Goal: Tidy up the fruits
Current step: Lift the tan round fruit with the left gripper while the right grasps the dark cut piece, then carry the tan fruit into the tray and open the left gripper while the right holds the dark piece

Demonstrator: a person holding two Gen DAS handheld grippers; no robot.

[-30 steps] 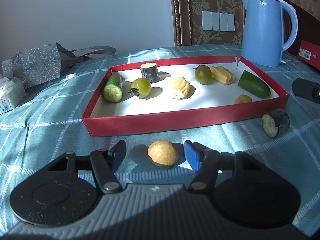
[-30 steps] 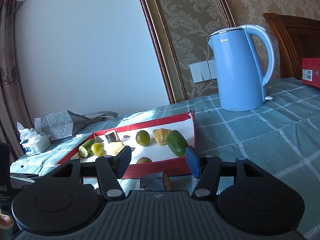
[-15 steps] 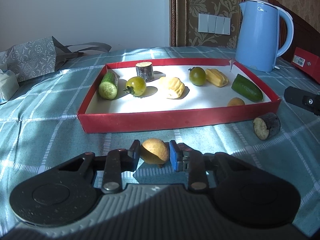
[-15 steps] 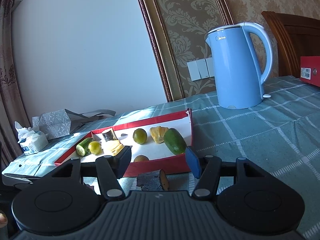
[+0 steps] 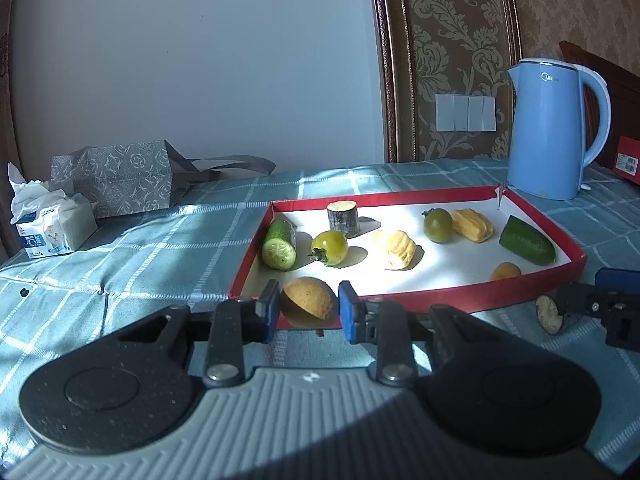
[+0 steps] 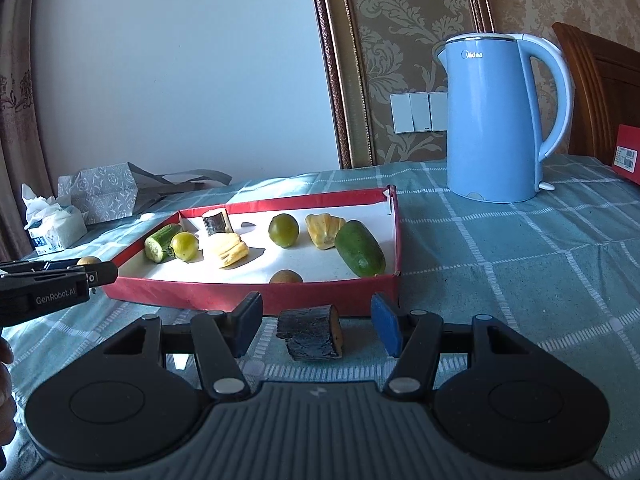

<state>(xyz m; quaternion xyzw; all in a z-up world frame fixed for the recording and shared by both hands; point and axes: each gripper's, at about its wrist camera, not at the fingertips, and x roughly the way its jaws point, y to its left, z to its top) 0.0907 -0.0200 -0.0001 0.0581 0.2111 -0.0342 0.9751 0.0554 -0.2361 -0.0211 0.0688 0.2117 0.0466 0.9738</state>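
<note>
Where the eggplant chunk [image 6: 310, 332] lies on the counter [image 6: 520, 272], long axis crosswise, cut end rightward, we see the right hand-held gripper [image 6: 316, 330] spread around it, untouching. Only the left view shows the left hand-held gripper [image 5: 308, 310] pinching the round yellow fruit [image 5: 308, 302] before the red tray [image 5: 520, 286].

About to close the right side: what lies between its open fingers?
In the right wrist view, the right hand-held gripper straddles a dark-skinned cut piece lying on the tablecloth; gaps remain on both sides.
</note>
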